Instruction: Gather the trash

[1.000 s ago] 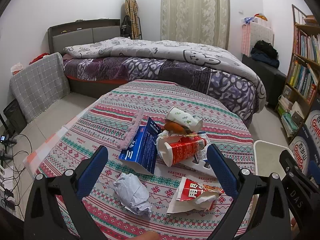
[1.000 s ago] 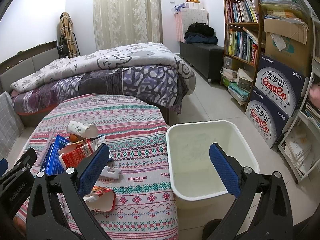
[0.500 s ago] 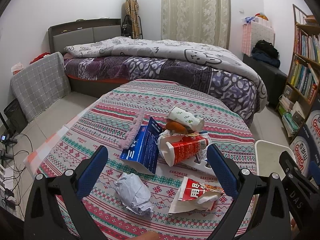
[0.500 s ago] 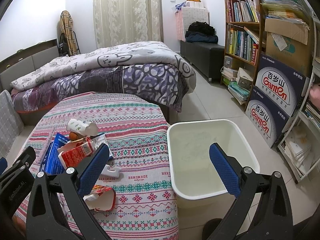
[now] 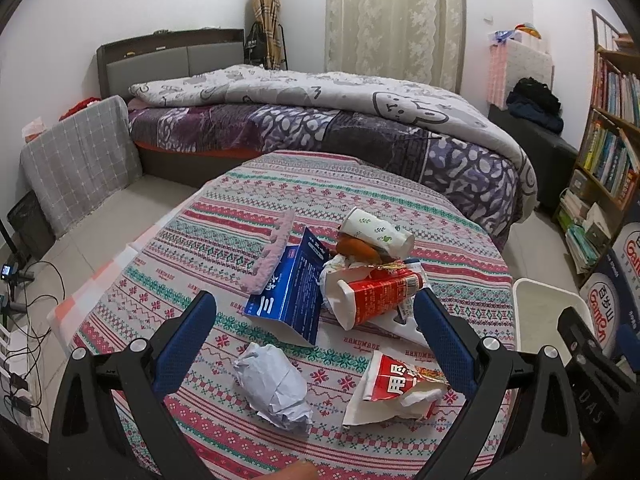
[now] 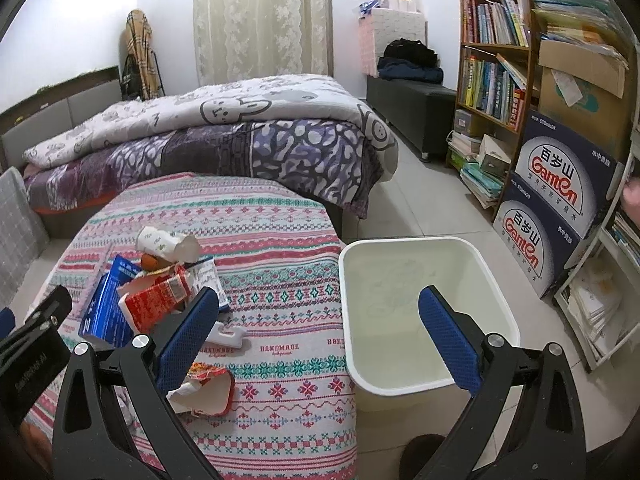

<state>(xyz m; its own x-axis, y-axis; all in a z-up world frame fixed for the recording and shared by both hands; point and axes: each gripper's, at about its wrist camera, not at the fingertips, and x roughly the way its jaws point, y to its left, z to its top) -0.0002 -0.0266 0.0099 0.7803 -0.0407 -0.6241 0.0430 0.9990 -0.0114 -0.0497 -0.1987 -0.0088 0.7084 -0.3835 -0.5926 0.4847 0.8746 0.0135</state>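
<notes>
Nothing is collected yet, by the look of it. The surface (image 5: 360, 200), under its striped cloth, carries all the trash, and the white bin (image 6: 428, 256) on the floor just beside it looks empty. On the surface lie a blue carton (image 5: 288, 300), a red carton (image 5: 376, 292), a torn red wrapper (image 5: 396, 384), a crumpled paper ball (image 5: 276, 384) and a paper cup (image 5: 376, 232). The left gripper (image 5: 316, 332) and right gripper (image 6: 320, 332) both hover with jaws spread wide, holding nothing.
</notes>
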